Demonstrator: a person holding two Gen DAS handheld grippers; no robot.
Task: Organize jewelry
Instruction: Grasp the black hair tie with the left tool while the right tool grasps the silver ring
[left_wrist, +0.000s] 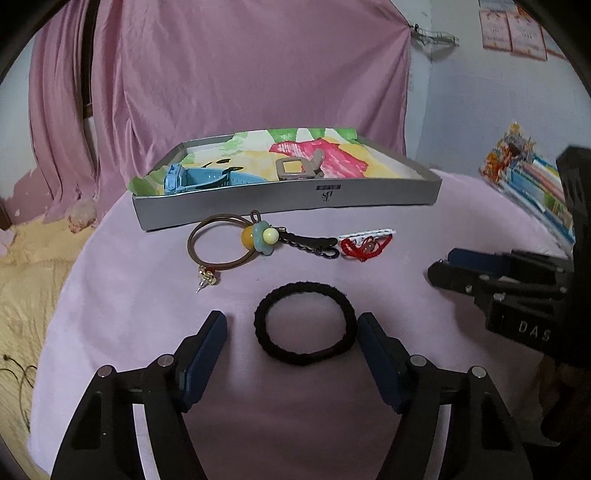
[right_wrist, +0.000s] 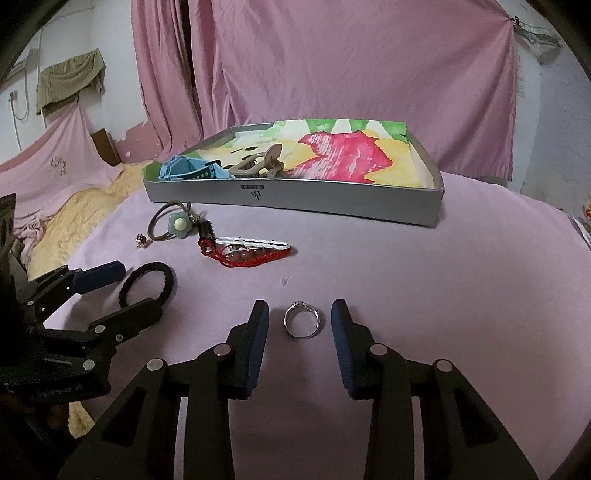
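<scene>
Pink curtain behind; yellow blanket; wall posters.

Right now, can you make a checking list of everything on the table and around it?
Surface: pink cloth on table.
Job's things: black hair tie, silver ring, flower hair tie, red bracelet, earring lie loose; blue clip, tan clip in grey box.
Clutter: nothing seen.
Grippers: left gripper open around black tie; right gripper open around ring.
Cables: thin cord at left.
Surroundings: pink curtain.
</scene>
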